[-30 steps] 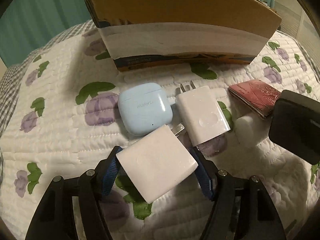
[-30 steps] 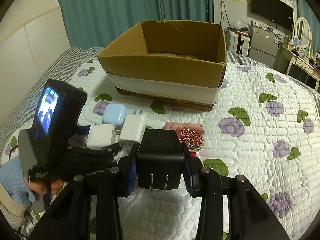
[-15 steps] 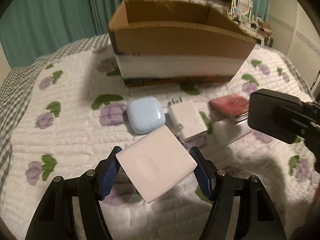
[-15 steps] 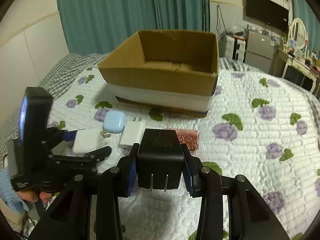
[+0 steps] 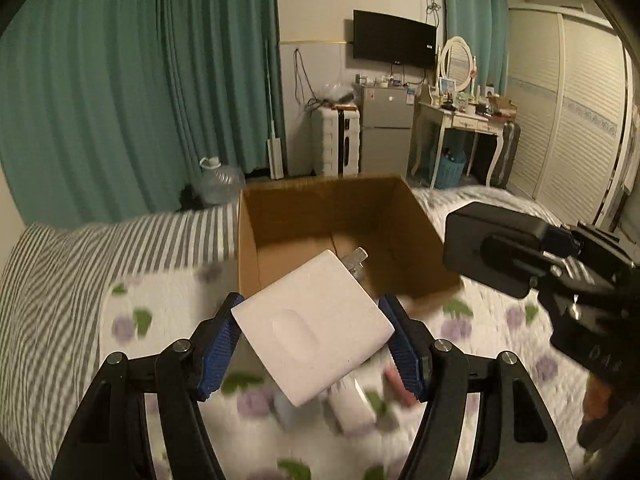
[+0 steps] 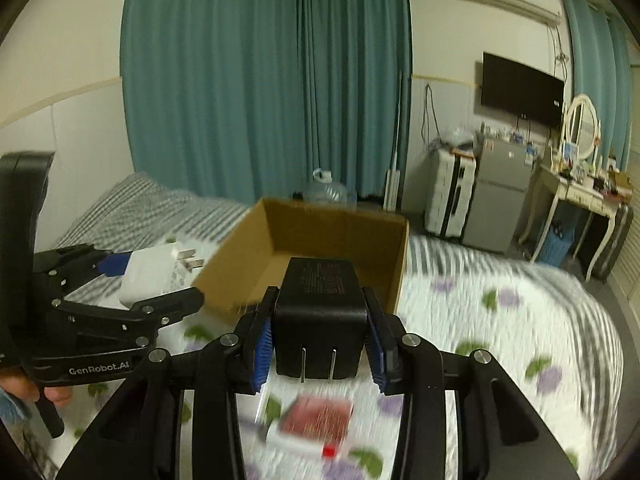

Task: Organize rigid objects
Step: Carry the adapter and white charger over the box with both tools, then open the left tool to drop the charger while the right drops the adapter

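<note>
Two hand-held grippers, each grasping a plug adapter, raised above a quilted bed in front of an open cardboard box.

The left gripper [image 5: 312,336] clamps a white charger [image 5: 310,330] between its blue pads [image 5: 218,344], prongs pointing toward 1 o'clock at the cardboard box [image 5: 280,216]. The right gripper [image 6: 320,344] grips a black adapter [image 6: 320,308], prongs facing the camera, with the box [image 6: 240,264] at 12 o'clock beyond it. In the right wrist view the left gripper [image 6: 160,276] and white charger [image 6: 150,276] sit at 9 o'clock, just beside the box's near-left corner. A red patterned case [image 6: 316,420] lies blurred on the floral quilt [image 6: 500,320] at 6 o'clock.
</note>
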The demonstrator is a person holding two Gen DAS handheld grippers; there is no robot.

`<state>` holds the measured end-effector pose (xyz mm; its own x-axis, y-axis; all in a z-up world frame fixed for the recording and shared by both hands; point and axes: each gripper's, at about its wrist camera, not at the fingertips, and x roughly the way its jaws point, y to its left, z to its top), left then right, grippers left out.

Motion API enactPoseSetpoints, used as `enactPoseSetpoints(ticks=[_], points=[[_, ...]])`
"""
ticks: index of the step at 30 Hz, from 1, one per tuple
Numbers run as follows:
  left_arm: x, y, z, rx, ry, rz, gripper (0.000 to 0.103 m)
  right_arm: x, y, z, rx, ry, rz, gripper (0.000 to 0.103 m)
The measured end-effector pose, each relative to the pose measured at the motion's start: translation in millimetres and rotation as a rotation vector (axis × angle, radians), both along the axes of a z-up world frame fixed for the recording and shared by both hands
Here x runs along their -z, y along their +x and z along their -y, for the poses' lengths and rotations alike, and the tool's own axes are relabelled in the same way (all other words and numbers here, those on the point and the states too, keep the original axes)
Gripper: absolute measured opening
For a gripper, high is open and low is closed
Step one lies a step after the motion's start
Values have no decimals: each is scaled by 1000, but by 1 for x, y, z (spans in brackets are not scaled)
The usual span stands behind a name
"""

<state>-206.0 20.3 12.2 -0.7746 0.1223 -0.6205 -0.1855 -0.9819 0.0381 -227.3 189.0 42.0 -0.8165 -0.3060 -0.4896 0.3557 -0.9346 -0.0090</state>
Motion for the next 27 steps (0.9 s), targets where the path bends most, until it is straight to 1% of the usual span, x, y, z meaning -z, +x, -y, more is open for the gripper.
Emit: enactPoseSetpoints(ticks=[3, 6, 9, 12, 14, 17, 22, 27], points=[[3, -37, -9, 3, -42, 3, 70, -1, -28, 0, 6, -1, -14, 39], [22, -68, -16, 6, -57, 31, 70, 9, -55, -3, 16, -10, 5, 39], [42, -86, -19, 11, -66, 48, 70, 23, -72, -6, 22, -14, 26, 39], [57, -96, -21, 28, -35, 57, 71, 37, -83, -8, 22, -20, 52, 39], [66, -102, -22, 11, -50, 70, 71, 44, -87, -10, 24, -20, 65, 39], [62, -99, -20, -15, -44, 3, 72, 48, -92, -9, 29, -11, 72, 39], [50, -102, -7, -37, -8, 0, 72, 51, -104, -5, 24, -4, 75, 39], [43, -95, 1, -51, 1, -10, 72, 61, -126, 5, 31, 3, 84, 39]])
